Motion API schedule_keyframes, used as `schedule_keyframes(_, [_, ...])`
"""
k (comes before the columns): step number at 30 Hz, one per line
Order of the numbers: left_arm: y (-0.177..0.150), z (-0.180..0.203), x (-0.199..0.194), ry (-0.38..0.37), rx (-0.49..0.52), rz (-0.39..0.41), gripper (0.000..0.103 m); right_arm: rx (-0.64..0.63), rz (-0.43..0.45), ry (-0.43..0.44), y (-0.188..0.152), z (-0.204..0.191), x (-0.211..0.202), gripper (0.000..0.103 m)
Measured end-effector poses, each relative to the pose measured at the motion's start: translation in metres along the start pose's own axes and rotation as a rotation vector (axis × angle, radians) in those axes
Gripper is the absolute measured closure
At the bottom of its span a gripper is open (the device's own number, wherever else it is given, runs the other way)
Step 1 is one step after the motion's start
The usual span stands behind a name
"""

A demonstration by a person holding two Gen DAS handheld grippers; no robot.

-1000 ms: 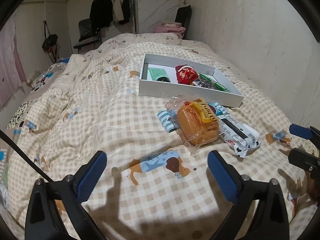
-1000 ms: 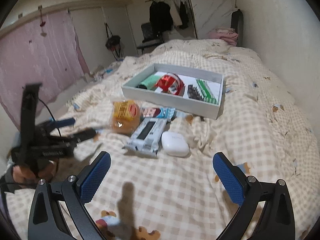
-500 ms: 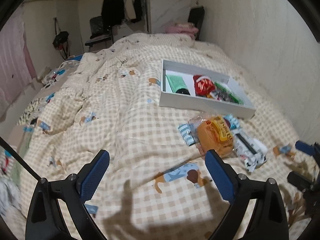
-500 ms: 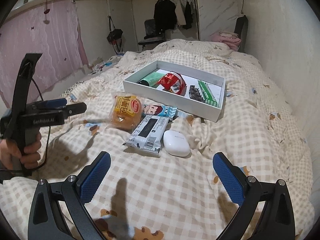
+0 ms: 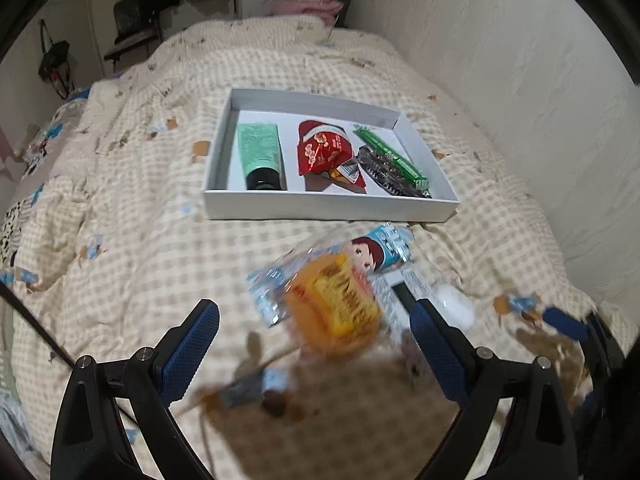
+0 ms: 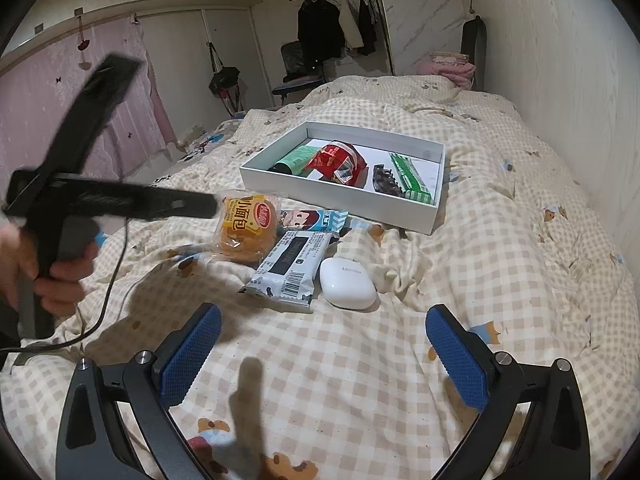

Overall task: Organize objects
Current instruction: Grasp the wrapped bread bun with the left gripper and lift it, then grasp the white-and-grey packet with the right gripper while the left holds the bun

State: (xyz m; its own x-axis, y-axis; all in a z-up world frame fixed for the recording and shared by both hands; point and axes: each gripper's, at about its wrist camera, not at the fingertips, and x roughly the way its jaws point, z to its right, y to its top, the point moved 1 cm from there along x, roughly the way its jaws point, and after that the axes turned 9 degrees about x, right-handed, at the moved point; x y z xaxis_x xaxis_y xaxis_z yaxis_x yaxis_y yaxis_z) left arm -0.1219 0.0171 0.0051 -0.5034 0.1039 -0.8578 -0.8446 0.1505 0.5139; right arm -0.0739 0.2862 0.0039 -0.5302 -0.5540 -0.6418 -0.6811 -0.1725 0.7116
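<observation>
A white box (image 5: 320, 206) (image 6: 332, 192) on the bed holds a green tube (image 5: 260, 156), a red snack bag (image 5: 324, 152), a dark hair clip (image 6: 386, 182) and a green pack (image 5: 392, 158). In front of it lie an orange bread pack (image 5: 336, 308) (image 6: 246, 226), a blue cartoon snack bar (image 6: 310, 218), a black-and-white wrapper (image 6: 292, 262) and a white case (image 6: 347, 284). My left gripper (image 5: 316, 340) is open, just above the bread pack. My right gripper (image 6: 320, 344) is open and empty, short of the white case.
The checked quilt (image 6: 500, 240) is rumpled with folds. A wall (image 5: 520, 60) runs along the bed's right side. A clothes rack (image 6: 340, 20) and chair stand at the far end. The left gripper's cable (image 6: 108, 292) trails over the quilt.
My left gripper has swung forward and down toward the bread pack, its view now blurred. The right gripper has barely moved.
</observation>
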Motion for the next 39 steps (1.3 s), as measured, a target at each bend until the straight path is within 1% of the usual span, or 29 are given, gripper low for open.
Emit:
schedule_keyframes(3, [0.008, 0.001, 0.021, -0.022, -0.04, -0.053, 0.006, 0.001, -0.029, 0.031, 0.003, 0.0, 0.006, 0.0])
schedule_keyframes(5, [0.01, 0.004, 0.038, -0.041, -0.069, -0.08, 0.006, 0.003, -0.058, 0.032, 0.003, 0.0, 0.012, 0.0])
schedule_keyframes(7, [0.007, 0.005, 0.053, -0.038, -0.098, -0.116, 0.006, 0.008, -0.074, 0.013, 0.001, 0.0, 0.016, 0.0])
schedule_keyframes(10, [-0.001, 0.007, 0.062, 0.001, -0.109, -0.139, 0.007, 0.022, -0.048, 0.015, 0.0, 0.003, 0.011, 0.0])
schedule_keyframes(11, [-0.003, 0.007, 0.06, -0.003, -0.108, -0.134, 0.01, 0.036, -0.034, 0.013, 0.0, 0.005, 0.009, 0.0])
schedule_keyframes(12, [-0.003, 0.006, 0.058, 0.002, -0.107, -0.129, 0.02, 0.046, -0.024, 0.014, 0.001, 0.008, 0.006, 0.0])
schedule_keyframes(14, [-0.004, 0.003, 0.05, 0.015, -0.105, -0.13, 0.034, 0.069, -0.014, 0.024, 0.002, 0.012, 0.004, 0.0])
schedule_keyframes(18, [-0.007, -0.007, 0.03, -0.037, -0.108, -0.12, 0.041, 0.078, -0.023, 0.023, 0.004, 0.013, 0.006, 0.0])
schedule_keyframes(21, [-0.014, -0.011, 0.014, -0.068, -0.069, -0.1, 0.041, 0.075, -0.026, 0.023, 0.004, 0.012, 0.006, 0.0])
schedule_keyframes(23, [-0.02, -0.013, 0.004, -0.105, -0.029, -0.103, 0.041, 0.077, -0.03, 0.024, 0.004, 0.013, 0.007, 0.0])
schedule_keyframes(25, [-0.027, -0.015, -0.003, -0.148, -0.013, -0.1, 0.041, 0.08, -0.035, 0.026, 0.004, 0.013, 0.008, 0.0])
schedule_keyframes(26, [-0.032, -0.017, -0.007, -0.184, -0.004, -0.102, 0.041, 0.081, -0.037, 0.026, 0.004, 0.014, 0.009, 0.0])
schedule_keyframes(28, [-0.038, -0.019, -0.009, -0.216, 0.001, -0.107, 0.041, 0.084, -0.037, 0.028, 0.004, 0.015, 0.01, 0.0])
schedule_keyframes(30, [-0.044, -0.023, -0.006, -0.211, 0.014, -0.112, 0.041, 0.088, -0.042, 0.029, 0.003, 0.016, 0.01, 0.0])
schedule_keyframes(33, [-0.05, -0.027, 0.008, -0.181, 0.016, -0.134, 0.041, 0.093, -0.053, 0.03, 0.003, 0.016, 0.012, 0.0])
schedule_keyframes(37, [-0.055, -0.03, 0.013, -0.196, -0.013, -0.145, 0.039, 0.093, -0.052, 0.028, 0.003, 0.016, 0.012, 0.0])
schedule_keyframes(39, [-0.055, -0.031, 0.011, -0.181, -0.026, -0.149, 0.032, 0.093, -0.055, 0.029, 0.002, 0.016, 0.012, 0.0])
